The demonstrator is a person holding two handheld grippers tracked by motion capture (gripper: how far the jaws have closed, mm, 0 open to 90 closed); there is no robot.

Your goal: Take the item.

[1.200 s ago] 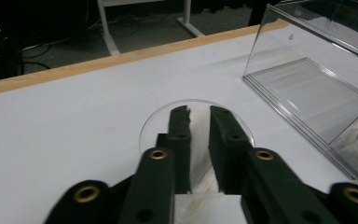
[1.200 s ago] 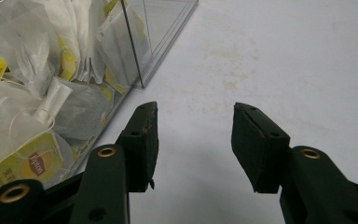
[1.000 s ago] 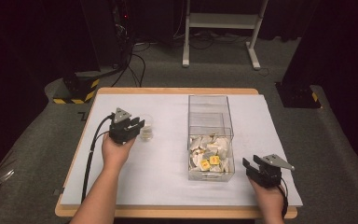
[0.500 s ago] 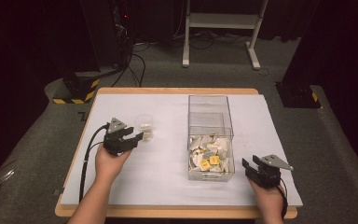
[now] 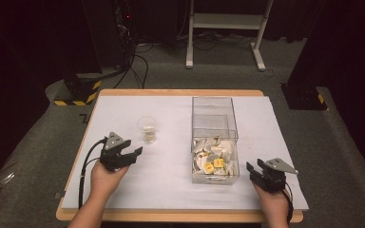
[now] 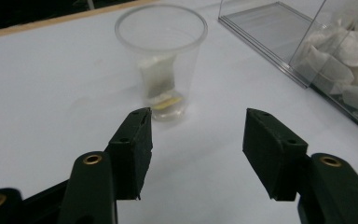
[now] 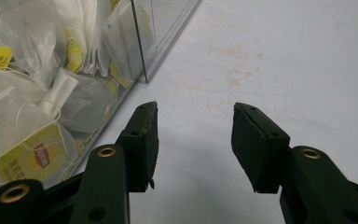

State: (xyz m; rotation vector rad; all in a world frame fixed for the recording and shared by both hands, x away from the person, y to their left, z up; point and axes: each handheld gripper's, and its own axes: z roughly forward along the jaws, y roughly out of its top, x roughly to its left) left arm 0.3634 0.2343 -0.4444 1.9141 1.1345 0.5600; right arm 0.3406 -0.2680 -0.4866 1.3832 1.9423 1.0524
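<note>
1. Cup (image 5: 147, 129): a clear plastic cup stands upright on the white desk (image 5: 171, 175), left of the clear box (image 5: 215, 142) and well apart from it.
2. Seen from above, the left gripper (image 5: 129, 156) sits just short of the cup, toward the person, with its jaws spread and nothing between them; a black cable (image 5: 83, 175) trails back along the forearm.
3. From the left gripper view, the cup (image 6: 162, 60) holds a tea bag (image 6: 158, 79) standing against its wall, with a yellow tag (image 6: 165, 102) lying on the bottom. That detail is too small to make out from above. The left gripper (image 6: 196, 140) is open, its pads clear of the cup.
4. From above, the box holds a pile of tea bags (image 5: 214, 154) at its near end, some with yellow tags.
5. Seen from above, the right gripper (image 5: 255, 169) rests on the desk beside the box's near right corner.
6. From the right gripper view, the right gripper (image 7: 193, 144) is open over bare desk, and the box wall (image 7: 140, 42) shows white bags with strings and yellow labels (image 7: 39, 156) pressed against it.
</note>
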